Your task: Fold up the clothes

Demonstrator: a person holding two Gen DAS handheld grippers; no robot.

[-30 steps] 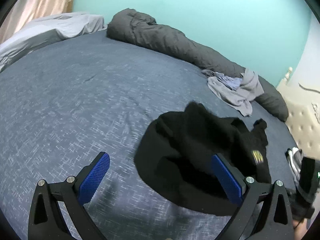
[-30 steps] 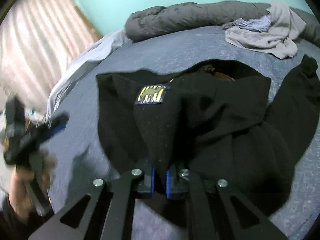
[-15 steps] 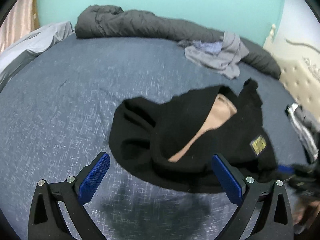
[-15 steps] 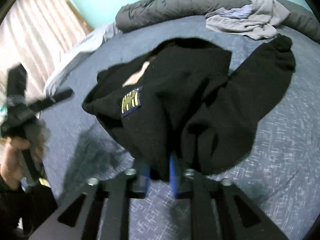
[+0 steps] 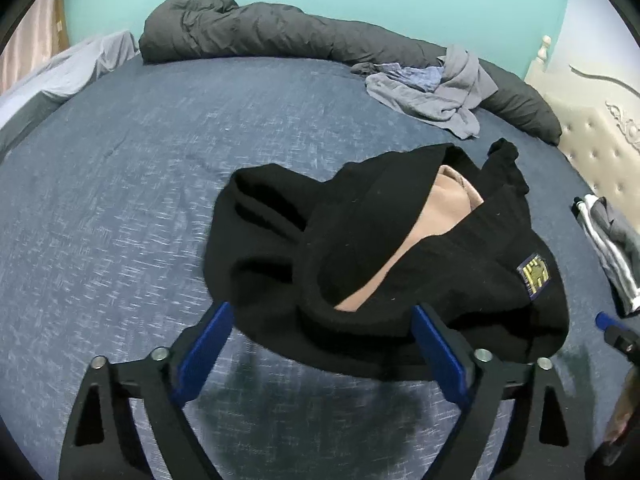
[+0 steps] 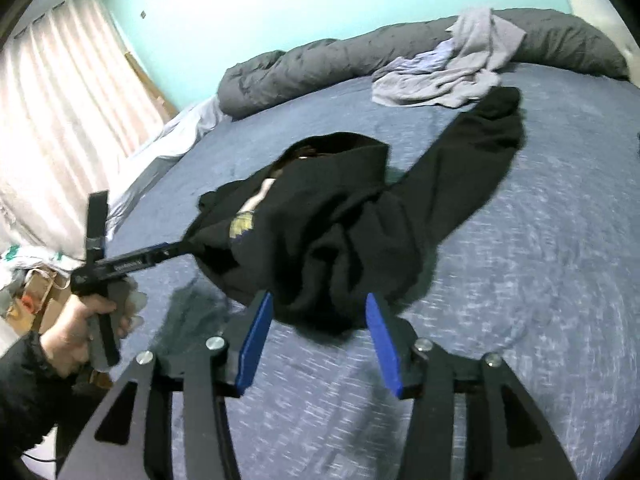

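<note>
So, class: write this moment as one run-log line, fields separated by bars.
step: lay out black hoodie | place: blue bed | left tool: open, just closing slightly | right tool: open, just released hoodie

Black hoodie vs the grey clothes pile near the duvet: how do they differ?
The black hoodie lies mid-bed right in front of both grippers; the grey clothes pile sits far back against the rolled duvet. The hoodie is one garment, partly spread, one sleeve stretched out; the pile is several pieces bunched together. Both are unfolded on the blue bedsheet.

My right gripper (image 5: 616, 334) cut off at frame edge, patch (image 6: 243, 227) on the hoodie (image 6: 340, 220) too blurred to read — striped garment (image 5: 608, 248) partly cropped.
</note>
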